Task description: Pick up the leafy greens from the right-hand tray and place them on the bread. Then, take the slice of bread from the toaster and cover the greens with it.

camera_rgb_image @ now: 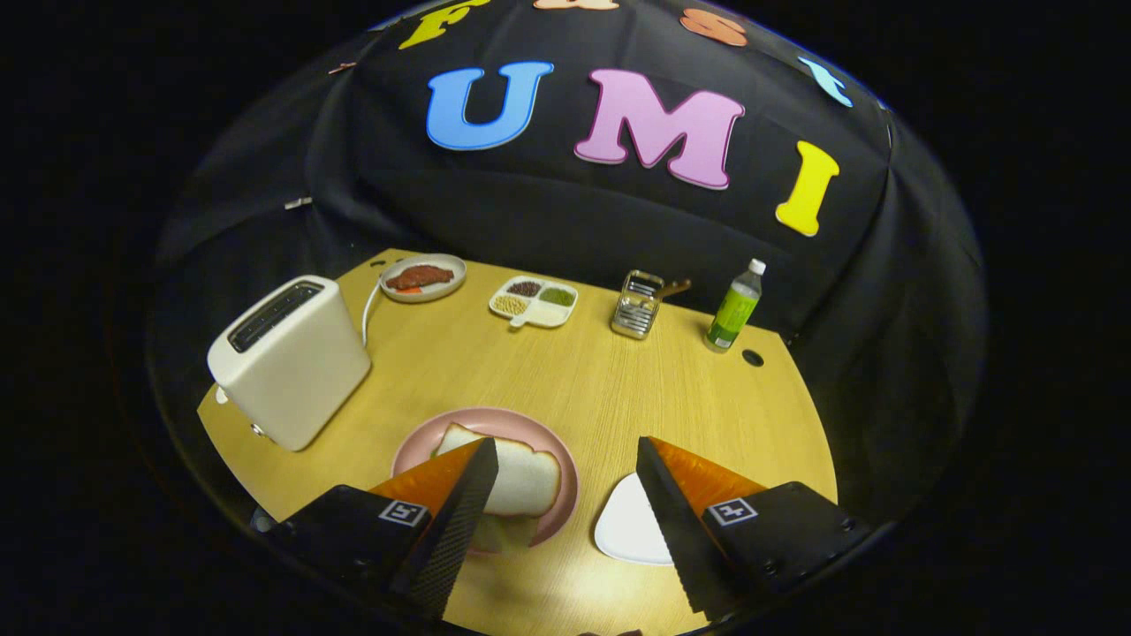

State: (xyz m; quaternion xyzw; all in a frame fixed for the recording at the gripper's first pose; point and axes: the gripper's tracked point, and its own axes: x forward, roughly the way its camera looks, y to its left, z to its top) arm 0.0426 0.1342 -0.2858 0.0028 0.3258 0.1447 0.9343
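Observation:
A slice of white bread (528,477) lies on a pink plate (415,442) just ahead of my left finger, which covers the slice's left part. A small white tray (627,530) sits by my right finger, partly hidden by it; the part that shows is bare. The cream toaster (287,358) stands beyond the plate to the left, its slots dark from this angle. My gripper (566,442) hangs open above the table's near edge, with nothing between its fingers.
Along the table's far side stand a plate with a piece of meat (422,277), a divided white dish of grains (535,300), a metal rack (638,305) and a green bottle (733,309). The toaster's cord (366,314) runs back to the meat plate.

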